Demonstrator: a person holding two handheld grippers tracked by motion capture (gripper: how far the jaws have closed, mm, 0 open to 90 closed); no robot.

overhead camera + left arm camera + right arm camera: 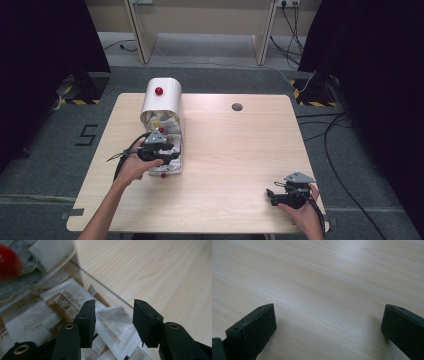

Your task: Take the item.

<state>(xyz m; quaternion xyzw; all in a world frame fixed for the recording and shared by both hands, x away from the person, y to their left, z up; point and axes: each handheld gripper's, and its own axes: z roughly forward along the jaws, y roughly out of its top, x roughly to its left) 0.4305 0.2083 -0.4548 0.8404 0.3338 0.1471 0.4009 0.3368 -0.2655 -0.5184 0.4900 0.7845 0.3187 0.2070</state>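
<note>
Where the pale wood-grain desk (225, 160) stands on grey carpet, black curtains hang at both sides of it and a light wooden furniture frame stands beyond its far edge. One dark round grommet (237, 106) sits near the desk's far edge. One white container with a curved lid (161, 97) lies on the desk's left half, three red knobs showing on it, its clear tray holding printed sachets (110, 325). The left tool (159, 150) hovers over that tray, jaws partly apart just above the sachets, gripping nothing. The right tool (285, 196) rests near the desk's near right corner, jaws spread wide and empty.
</note>
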